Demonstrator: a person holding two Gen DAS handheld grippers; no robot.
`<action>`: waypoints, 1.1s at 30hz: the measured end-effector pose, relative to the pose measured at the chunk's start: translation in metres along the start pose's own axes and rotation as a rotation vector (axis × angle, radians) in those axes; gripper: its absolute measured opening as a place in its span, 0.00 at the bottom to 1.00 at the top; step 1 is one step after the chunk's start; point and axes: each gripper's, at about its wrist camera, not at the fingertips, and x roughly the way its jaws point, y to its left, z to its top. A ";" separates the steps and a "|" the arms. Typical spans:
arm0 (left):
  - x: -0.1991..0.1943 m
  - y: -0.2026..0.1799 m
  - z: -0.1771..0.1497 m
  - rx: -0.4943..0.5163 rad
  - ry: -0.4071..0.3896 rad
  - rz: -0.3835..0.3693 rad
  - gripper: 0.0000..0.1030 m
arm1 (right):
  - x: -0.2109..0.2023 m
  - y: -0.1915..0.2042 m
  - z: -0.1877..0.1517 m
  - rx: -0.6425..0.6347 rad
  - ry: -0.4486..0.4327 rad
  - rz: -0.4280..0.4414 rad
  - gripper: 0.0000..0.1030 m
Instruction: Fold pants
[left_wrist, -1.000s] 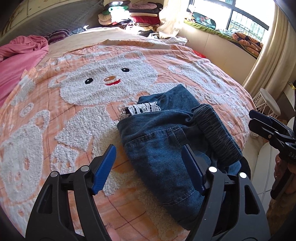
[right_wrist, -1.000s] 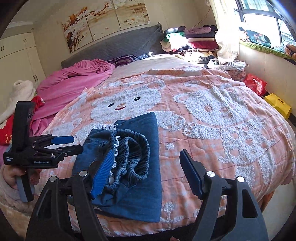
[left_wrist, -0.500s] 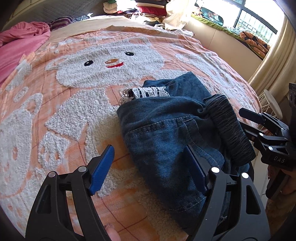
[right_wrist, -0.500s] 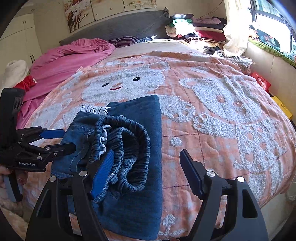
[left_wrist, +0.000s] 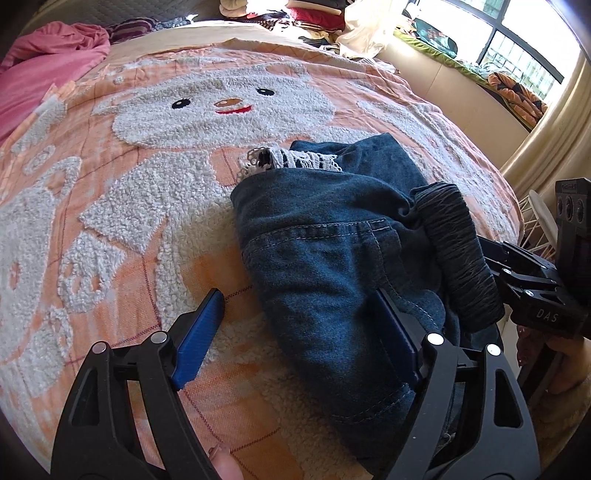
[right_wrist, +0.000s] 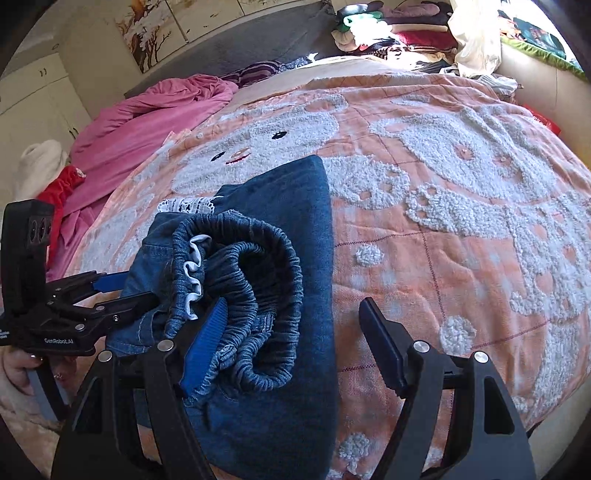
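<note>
A wide bed takes up most of both views, spread with a peach quilt (left_wrist: 122, 229) worked with fluffy white bears. On its near part lie the denim pants (left_wrist: 332, 266), dark blue and folded into a thick bundle. Their gathered elastic waistband (right_wrist: 255, 295) is curled on top at the near end, a strip of white lace (left_wrist: 295, 160) pokes out at the far end, and a stitched seam crosses the upper layer.

A crumpled pink blanket (right_wrist: 147, 122) lies at the far left of the bed. A pile of folded clothes (right_wrist: 391, 26) is stacked at the head, beside a bright window (left_wrist: 491, 40) on the far right.

To the right of the pants the quilt lies open and flat as far as the bed's right edge, and to the left a clear band of quilt runs up to the pink blanket.

The left gripper (left_wrist: 299, 325) hangs over the left edge of the pants. Its jaws have just been opening and stand wide: one finger is over bare quilt, the other over the denim, and the edge of the cloth lies between them unpinched. The right gripper (right_wrist: 291, 332) has its jaws wide too, its left finger against the waistband folds and its right finger over bare quilt, gripping nothing. A hand (right_wrist: 18, 369) holds the left gripper's handle at the near left.
</note>
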 end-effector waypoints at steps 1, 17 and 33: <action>0.000 -0.001 0.000 -0.001 -0.001 0.000 0.71 | 0.002 0.000 0.000 0.000 0.002 0.011 0.70; 0.000 -0.015 -0.006 -0.080 -0.006 -0.113 0.41 | 0.003 0.018 -0.003 -0.039 -0.044 0.089 0.37; -0.021 -0.020 0.005 -0.048 -0.059 -0.132 0.39 | -0.020 0.047 0.010 -0.146 -0.114 0.044 0.36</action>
